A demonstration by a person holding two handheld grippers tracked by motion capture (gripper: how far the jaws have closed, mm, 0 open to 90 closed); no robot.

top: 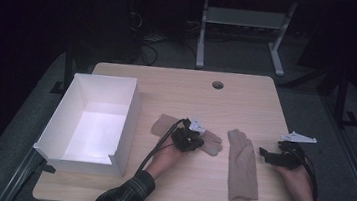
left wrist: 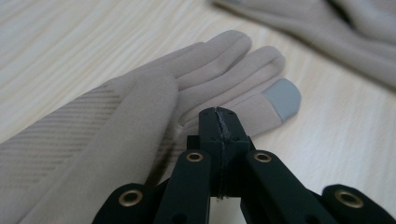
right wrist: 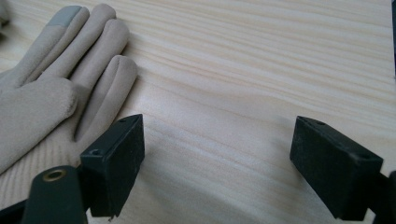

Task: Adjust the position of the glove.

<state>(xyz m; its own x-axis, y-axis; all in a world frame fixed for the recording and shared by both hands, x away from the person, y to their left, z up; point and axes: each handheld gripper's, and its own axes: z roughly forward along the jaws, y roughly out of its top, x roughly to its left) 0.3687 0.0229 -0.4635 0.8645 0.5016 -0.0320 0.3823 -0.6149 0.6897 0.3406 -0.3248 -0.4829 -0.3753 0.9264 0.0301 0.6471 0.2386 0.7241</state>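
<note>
**Inspector A:** Status of the left hand-held gripper (left wrist: 218, 112)?

**Inspector B:** Its jaws are pressed together. In the left gripper view they meet over the left glove (left wrist: 140, 112), at the base of its fingers. Whether fabric is pinched between them cannot be told; the seam between the jaws looks closed, and the glove appears to lie flat beneath.

**Inspector A:** And where are the gloves?

**Inspector B:** Both lie on the surface (top: 247, 95), toward its front half. The left glove sits near the middle, just right of the white box (top: 129, 120), which stands at the left edge. The right glove (top: 242, 167) lies apart from it, toward the right, fingers pointing at the far edge.

**Inspector A:** The right hand-held gripper (top: 265, 154)?

**Inspector B:** Spread wide, holding nothing. It rests low over bare wood just beside the right glove, one jaw nearly at the cuff side of the glove's palm.

**Inspector A:** Progress?

**Inspector B:** In my judgement, early. The box interior looks empty and neither glove is lifted. If the gloves are bound for the box, both pick-ups and both placements remain, the left glove being the one in hand first.
</note>
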